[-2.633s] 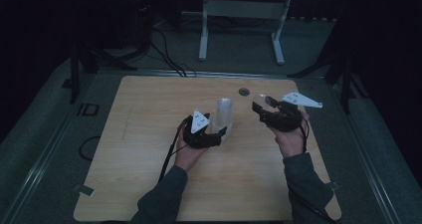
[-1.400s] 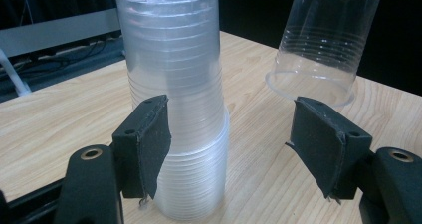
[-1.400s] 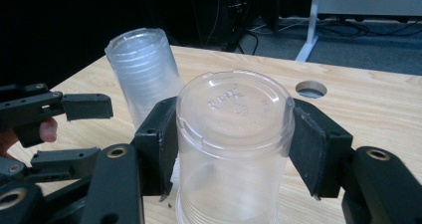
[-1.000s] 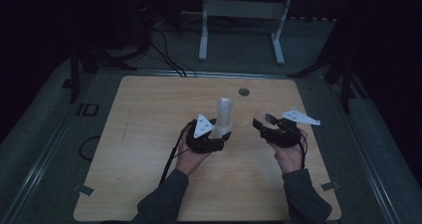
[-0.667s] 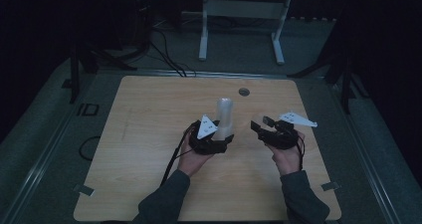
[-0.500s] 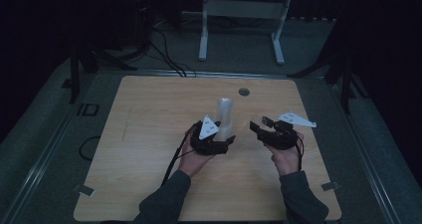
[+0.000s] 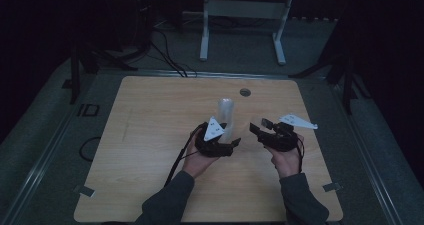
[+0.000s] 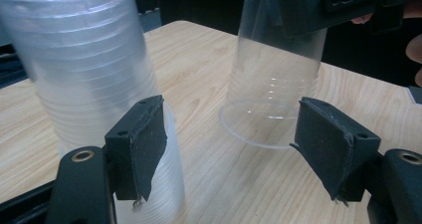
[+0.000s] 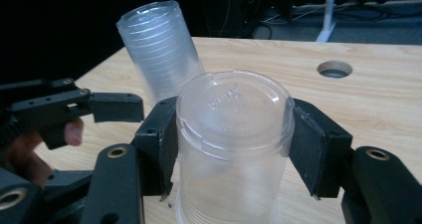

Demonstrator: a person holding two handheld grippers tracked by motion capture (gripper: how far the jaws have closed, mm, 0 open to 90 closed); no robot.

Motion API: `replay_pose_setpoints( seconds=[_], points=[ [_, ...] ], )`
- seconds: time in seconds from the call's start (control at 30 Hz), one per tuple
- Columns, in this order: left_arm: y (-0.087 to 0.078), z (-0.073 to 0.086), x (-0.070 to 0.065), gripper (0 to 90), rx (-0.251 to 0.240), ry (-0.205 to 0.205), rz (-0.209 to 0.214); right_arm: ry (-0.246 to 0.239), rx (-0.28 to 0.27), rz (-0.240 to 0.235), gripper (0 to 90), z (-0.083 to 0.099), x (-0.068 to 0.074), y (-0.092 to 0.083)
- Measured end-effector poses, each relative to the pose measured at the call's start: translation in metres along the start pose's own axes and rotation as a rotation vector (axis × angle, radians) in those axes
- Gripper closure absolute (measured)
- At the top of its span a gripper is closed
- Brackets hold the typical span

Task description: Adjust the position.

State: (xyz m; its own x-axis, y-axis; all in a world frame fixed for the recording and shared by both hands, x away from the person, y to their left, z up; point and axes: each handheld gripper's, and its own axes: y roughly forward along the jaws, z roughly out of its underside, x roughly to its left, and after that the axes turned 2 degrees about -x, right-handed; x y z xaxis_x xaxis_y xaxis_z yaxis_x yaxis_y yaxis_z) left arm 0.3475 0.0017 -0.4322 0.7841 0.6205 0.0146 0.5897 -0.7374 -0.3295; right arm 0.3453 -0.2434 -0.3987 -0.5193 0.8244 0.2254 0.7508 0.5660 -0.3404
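Gripping a clear cup (image 9: 233, 144) upside down, the right gripper (image 7: 260, 130) hid its rim; the left gripper (image 8: 239, 149) stood half-wide beside the stack (image 7: 226, 116), mid-desk, blurred, having just been opening.

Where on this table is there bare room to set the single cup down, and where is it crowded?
Bare wood runs along the table's left half, from the stack of cups to the left edge, and along the far strip around the round hole. It is crowded at centre, where the left gripper, the right gripper and its single cup sit close together.
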Motion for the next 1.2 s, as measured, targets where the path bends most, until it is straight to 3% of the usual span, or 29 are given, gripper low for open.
replay_pose_setpoints(
  seconds=[0.17, 1.03, 1.2],
  points=[
    [0.0012, -0.0007, -0.0014, 27.9, -0.003, 0.004, 0.022, 0.035, -0.002, -0.016, 41.3, 0.0012, -0.0032, -0.0009],
    [0.0083, -0.0019, -0.0052, 27.6, 0.001, 0.016, 0.059, 0.064, -0.009, -0.035, 41.4, 0.0043, -0.0042, -0.0016],
    [0.0088, -0.0021, -0.0058, 26.5, -0.003, 0.015, 0.057, 0.120, -0.029, -0.067, 41.5, 0.0051, -0.0096, -0.0038]
  ],
)
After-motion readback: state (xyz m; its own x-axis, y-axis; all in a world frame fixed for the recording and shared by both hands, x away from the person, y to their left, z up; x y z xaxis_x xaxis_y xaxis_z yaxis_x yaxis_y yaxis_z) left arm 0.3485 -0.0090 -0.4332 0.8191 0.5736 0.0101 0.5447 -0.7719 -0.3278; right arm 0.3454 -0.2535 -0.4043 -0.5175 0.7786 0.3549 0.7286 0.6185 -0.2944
